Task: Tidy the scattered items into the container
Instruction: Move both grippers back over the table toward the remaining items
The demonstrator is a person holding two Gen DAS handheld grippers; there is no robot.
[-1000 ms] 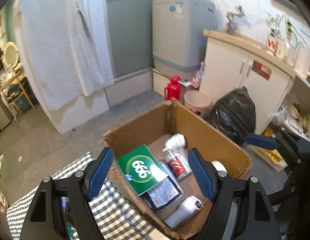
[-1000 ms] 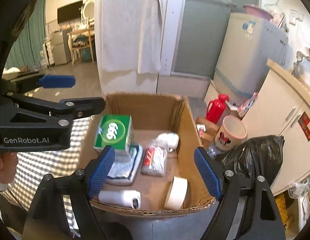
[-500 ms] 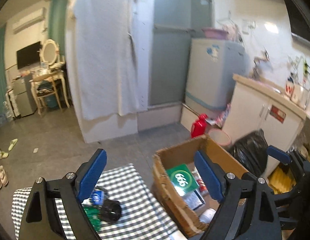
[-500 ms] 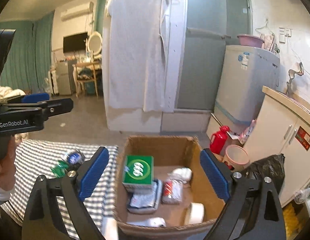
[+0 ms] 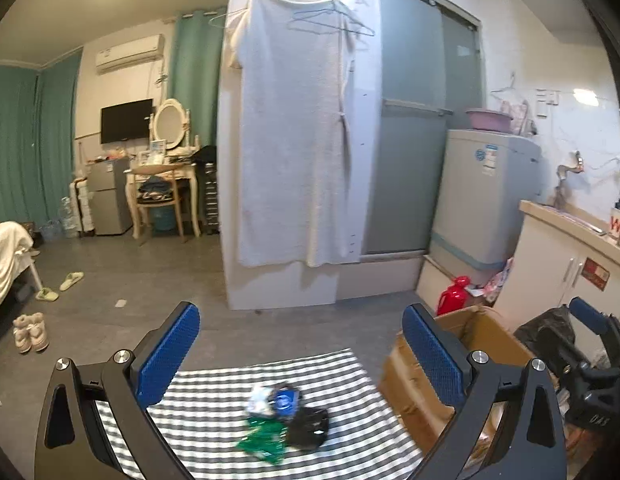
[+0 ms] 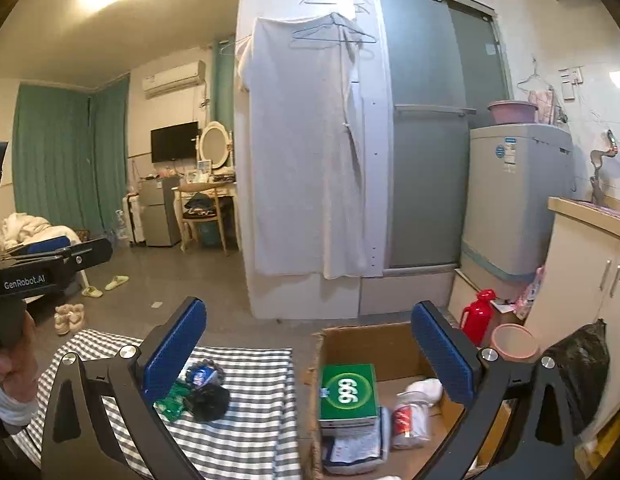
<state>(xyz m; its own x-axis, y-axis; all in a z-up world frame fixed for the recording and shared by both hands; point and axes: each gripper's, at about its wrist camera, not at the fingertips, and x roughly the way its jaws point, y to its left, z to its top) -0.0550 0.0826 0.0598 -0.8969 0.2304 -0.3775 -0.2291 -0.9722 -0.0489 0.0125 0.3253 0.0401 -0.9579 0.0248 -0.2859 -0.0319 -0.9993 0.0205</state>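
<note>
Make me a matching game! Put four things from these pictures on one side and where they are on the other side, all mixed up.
Things:
1. green box marked 666
2. small pile of green, blue and black items
3. pink plastic basin
4. red jug

Places:
A. on the floor beside the grey washing machine
B. on the striped cloth
C. inside the brown cardboard box
D. on top of the grey washing machine

Pairs: 1-C, 2-B, 3-D, 4-A
</note>
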